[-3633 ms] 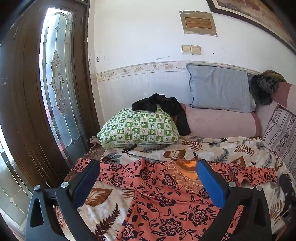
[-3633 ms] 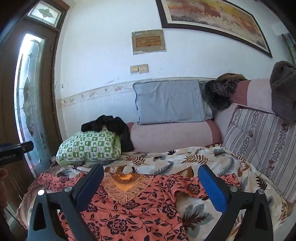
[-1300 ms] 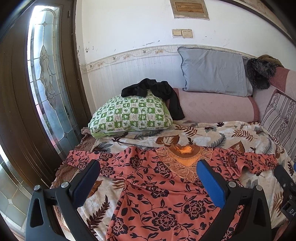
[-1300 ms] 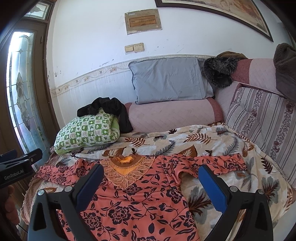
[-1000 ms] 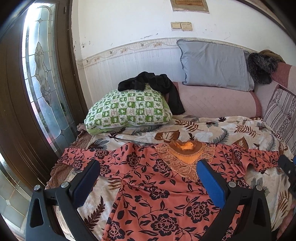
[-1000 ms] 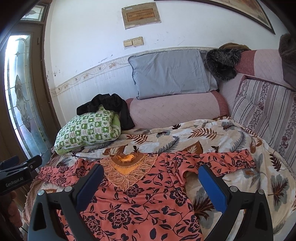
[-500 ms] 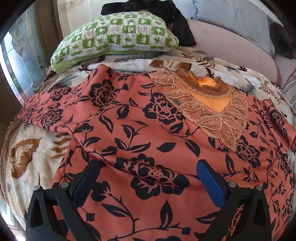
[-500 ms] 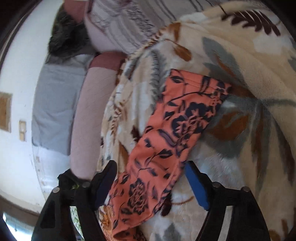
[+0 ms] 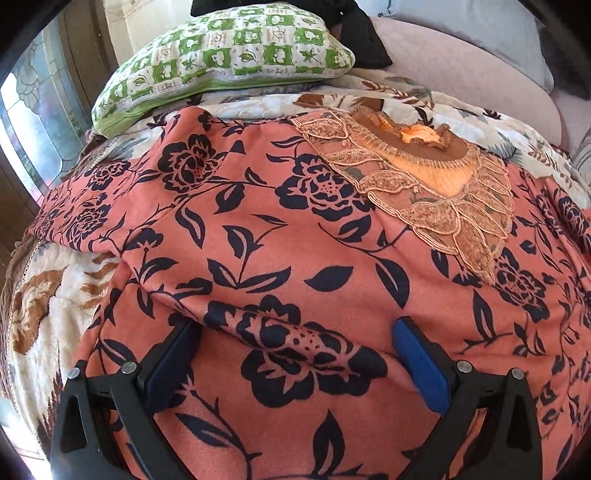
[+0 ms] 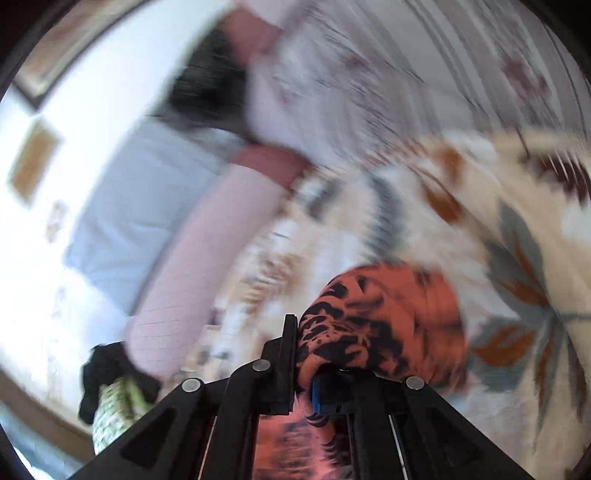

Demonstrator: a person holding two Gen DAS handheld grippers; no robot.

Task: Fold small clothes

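Note:
A coral dress with a dark flower print [image 9: 295, 236] lies spread flat on the leaf-patterned blanket [image 9: 44, 295], its lace neckline [image 9: 424, 177] at the upper right. My left gripper [image 9: 295, 354] is open, its fingers pressed down on the cloth to either side of a raised fold in the chest. In the blurred right wrist view my right gripper [image 10: 304, 365] is shut on the dress's sleeve [image 10: 388, 317], which bunches up in front of the fingers above the blanket [image 10: 517, 258].
A green checked pillow [image 9: 229, 62] with a black garment [image 9: 354, 33] on it lies behind the dress. A pink bolster [image 9: 461, 74] and a grey pillow [image 10: 147, 206] stand along the back. A glass door [image 9: 37, 110] is at the left.
My left gripper has dropped onto the dress's chest, fingers drawn a little closer. My right gripper has closed on the sleeve end and swings with it, blurring its view.

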